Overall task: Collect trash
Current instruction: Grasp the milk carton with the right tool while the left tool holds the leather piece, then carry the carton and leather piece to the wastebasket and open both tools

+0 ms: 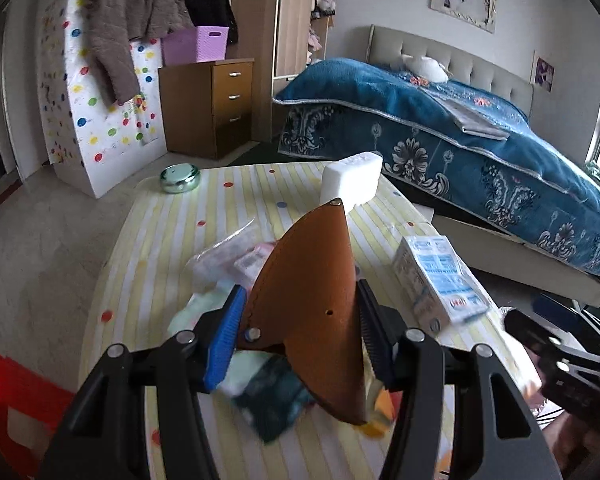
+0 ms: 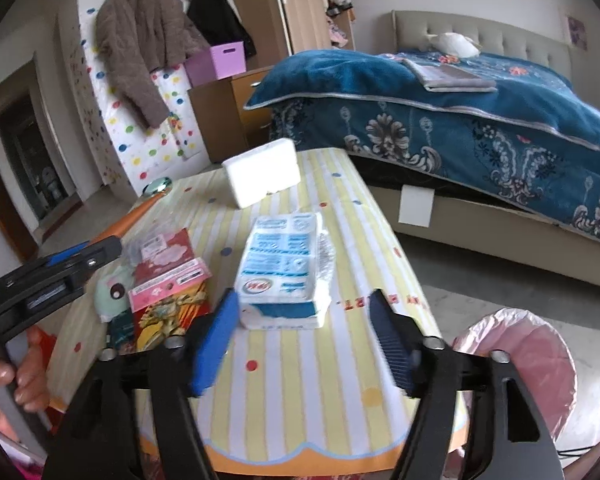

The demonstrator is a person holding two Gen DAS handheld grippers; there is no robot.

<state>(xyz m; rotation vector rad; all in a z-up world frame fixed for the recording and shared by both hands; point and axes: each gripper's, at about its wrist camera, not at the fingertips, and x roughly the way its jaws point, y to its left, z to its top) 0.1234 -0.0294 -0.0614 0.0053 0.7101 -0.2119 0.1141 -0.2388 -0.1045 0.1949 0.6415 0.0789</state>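
The striped tabletop [image 2: 340,380] carries everything. Beyond its far right corner stands the bed [image 2: 480,120]; beside its near right corner stands a pink-lined bin [image 2: 540,360]. A white foam block [image 2: 262,176] sits by the far edge, and a blue-and-white tissue pack [image 2: 284,272] lies mid-table with bare cloth around it. Wrappers [image 2: 168,280] crowd the left edge. The left gripper [image 1: 300,320] is clamped on a brown leather pouch [image 1: 312,300] above those wrappers. The right gripper [image 2: 304,332] stands spread apart, holding nothing, just short of the tissue pack. A green tin [image 1: 179,178] sits at the far left corner.
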